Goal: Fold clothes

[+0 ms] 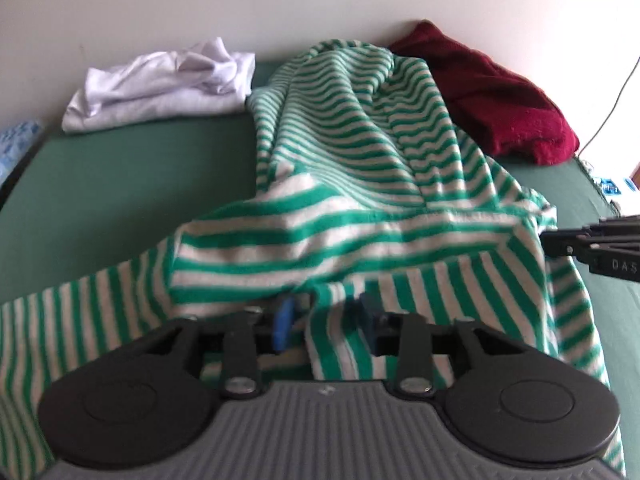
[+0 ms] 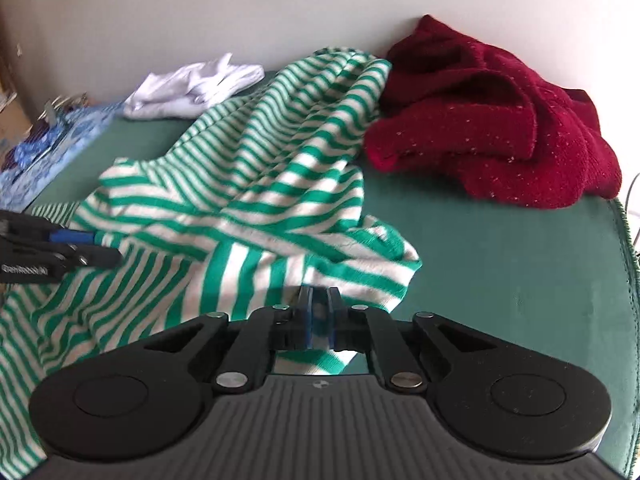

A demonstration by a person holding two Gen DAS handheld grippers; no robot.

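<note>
A green-and-white striped sweater (image 1: 360, 140) (image 2: 260, 160) lies bunched across a green-covered surface (image 1: 120, 168) (image 2: 500, 272). My left gripper (image 1: 326, 316) has its blue-padded fingers closed partway, with a thick fold of the sweater pinched between them and draped over the tips. It also shows at the left edge of the right wrist view (image 2: 108, 252). My right gripper (image 2: 318, 308) is shut on the sweater's near edge, fingers tight together. It reaches in from the right of the left wrist view (image 1: 592, 248).
A dark red knit garment (image 1: 492, 96) (image 2: 500, 128) is heaped at the back right against the pale wall. A crumpled white garment (image 1: 168, 84) (image 2: 192, 84) lies at the back left. A blue patterned item (image 2: 48, 152) sits off the left edge. The surface's right edge (image 2: 628, 280) drops away.
</note>
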